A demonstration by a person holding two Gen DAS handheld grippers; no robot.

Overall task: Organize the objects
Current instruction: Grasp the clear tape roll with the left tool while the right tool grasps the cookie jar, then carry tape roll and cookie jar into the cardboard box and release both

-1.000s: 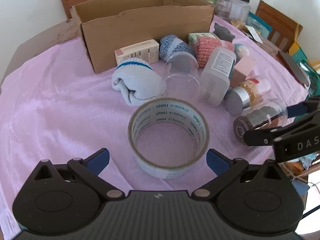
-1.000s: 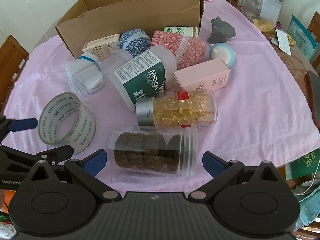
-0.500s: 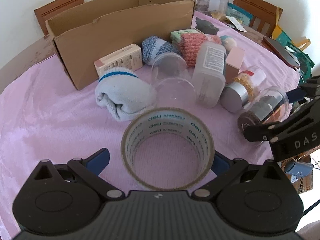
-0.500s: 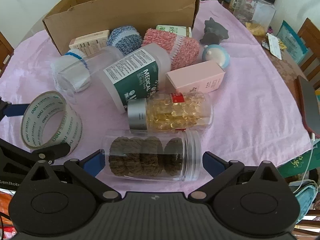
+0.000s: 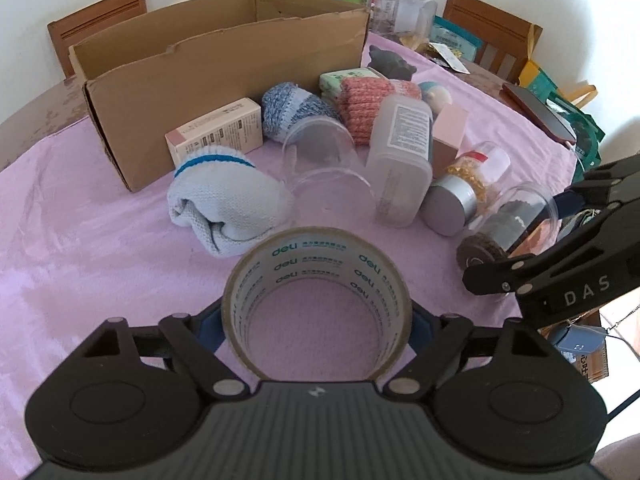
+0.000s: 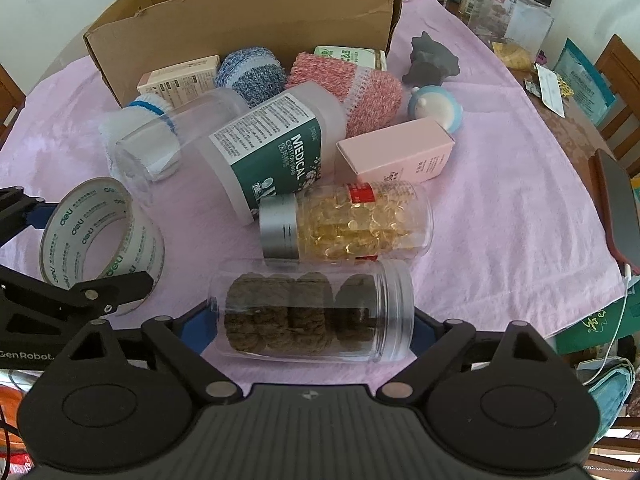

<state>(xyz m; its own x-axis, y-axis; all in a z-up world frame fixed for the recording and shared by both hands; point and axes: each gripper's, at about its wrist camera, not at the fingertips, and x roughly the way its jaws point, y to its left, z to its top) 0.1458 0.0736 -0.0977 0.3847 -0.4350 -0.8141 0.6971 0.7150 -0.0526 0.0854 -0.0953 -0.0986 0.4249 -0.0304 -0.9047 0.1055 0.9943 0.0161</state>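
A roll of clear tape (image 5: 316,256) stands on edge on the pink cloth (image 5: 100,248), between the blue pads of my left gripper (image 5: 316,320). Its jaws are closing and both pads touch the roll's sides. A clear jar of dark brown discs (image 6: 312,316) lies on its side between the pads of my right gripper (image 6: 312,326). Those jaws are closing too, with the pads against the jar's base and lid. The open cardboard box (image 5: 224,60) stands at the back of the table.
Between the grippers and the box lie a capsule jar with a silver lid (image 6: 344,220), a medical cotton bottle (image 6: 276,148), an empty clear jar (image 5: 320,160), rolled socks (image 5: 228,196), a pink carton (image 6: 396,152) and small boxes. A phone (image 6: 618,212) lies at the right edge.
Both grippers have narrowed from wide open onto their objects: the left onto the tape roll, the right onto the jar of brown discs. Both views tilted a little, and the left camera came closer to the roll.
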